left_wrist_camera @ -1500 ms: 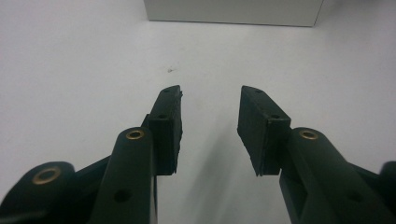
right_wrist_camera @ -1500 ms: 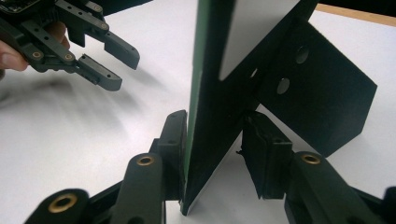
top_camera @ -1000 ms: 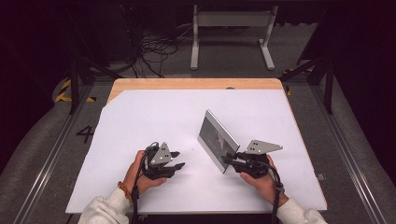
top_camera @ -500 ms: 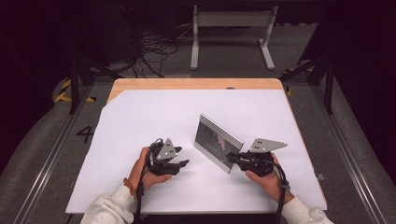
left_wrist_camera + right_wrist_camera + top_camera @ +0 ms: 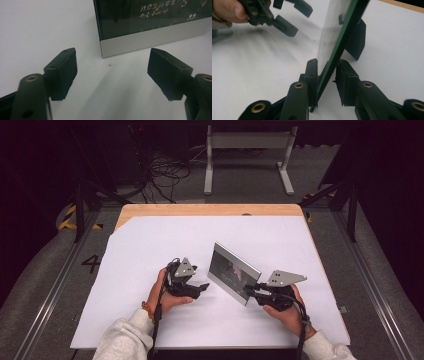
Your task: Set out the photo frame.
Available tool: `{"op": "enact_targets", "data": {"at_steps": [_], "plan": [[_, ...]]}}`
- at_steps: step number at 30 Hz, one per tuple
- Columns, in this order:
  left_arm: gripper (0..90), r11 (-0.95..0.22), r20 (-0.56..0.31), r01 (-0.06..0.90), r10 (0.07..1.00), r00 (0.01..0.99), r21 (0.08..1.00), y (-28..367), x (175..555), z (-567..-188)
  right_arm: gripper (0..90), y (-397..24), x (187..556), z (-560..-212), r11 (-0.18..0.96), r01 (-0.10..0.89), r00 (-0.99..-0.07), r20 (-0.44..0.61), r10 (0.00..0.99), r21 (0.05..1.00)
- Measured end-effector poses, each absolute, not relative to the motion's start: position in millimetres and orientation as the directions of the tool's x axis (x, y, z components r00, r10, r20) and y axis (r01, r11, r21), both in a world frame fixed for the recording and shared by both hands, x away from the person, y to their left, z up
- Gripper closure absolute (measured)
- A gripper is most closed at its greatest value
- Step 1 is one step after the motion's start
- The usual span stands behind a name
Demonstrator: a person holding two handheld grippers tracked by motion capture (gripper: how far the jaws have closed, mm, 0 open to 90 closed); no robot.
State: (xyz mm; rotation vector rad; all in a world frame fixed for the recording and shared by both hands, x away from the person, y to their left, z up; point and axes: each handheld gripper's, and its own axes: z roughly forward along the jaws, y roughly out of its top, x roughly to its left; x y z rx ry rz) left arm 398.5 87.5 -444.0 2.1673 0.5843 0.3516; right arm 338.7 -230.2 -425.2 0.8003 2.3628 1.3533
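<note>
Picture frame [image 5: 234, 274], silver-edged, dark glass

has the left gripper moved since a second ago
Yes. In the high view the left gripper has slid right across the white table cover, closer to the picture frame; its jaws have just been opening, with nothing between them.

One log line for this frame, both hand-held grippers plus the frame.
left hand-held gripper: jaws just opening, nothing between, short of picture frame | right hand-held gripper: clamped on frame's edge | frame: upright on white table
</note>
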Motion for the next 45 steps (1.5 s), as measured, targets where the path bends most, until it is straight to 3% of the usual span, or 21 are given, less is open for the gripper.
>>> {"op": "enact_targets", "data": {"at_steps": [5, 12, 25, 39, 45], "plan": [[21.0, -0.538, 0.051, 0.278, 0.517, 0.854, 0.796, 84.9, 402.3, -445.8, 71.7, -230.5, 333.0, -425.3, 0.438, 0.303, -0.799, -0.025, 0.601, 0.847], [19.1, -0.529, 0.019, 0.289, 0.501, 0.865, 0.798, 83.1, 408.7, -445.2, 79.9, -227.7, 331.6, -428.0, 0.433, 0.305, -0.802, -0.016, 0.597, 0.848], [15.8, -0.532, -0.005, 0.302, 0.488, 0.873, 0.791, 71.5, 419.1, -450.5, 82.8, -228.4, 331.1, -426.6, 0.437, 0.295, -0.837, 0.009, 0.548, 0.85], [17.5, -0.525, -0.031, 0.296, 0.454, 0.89, 0.798, 57.7, 423.7, -450.5, 84.3, -234.2, 335.0, -427.1, 0.41, 0.324, -0.822, 0.039, 0.569, 0.853], [22.3, -0.532, -0.039, 0.289, 0.431, 0.902, 0.796, 54.3, 421.9, -450.2, 84.2, -234.6, 335.4, -427.2, 0.407, 0.327, -0.817, 0.039, 0.575, 0.853]]}}
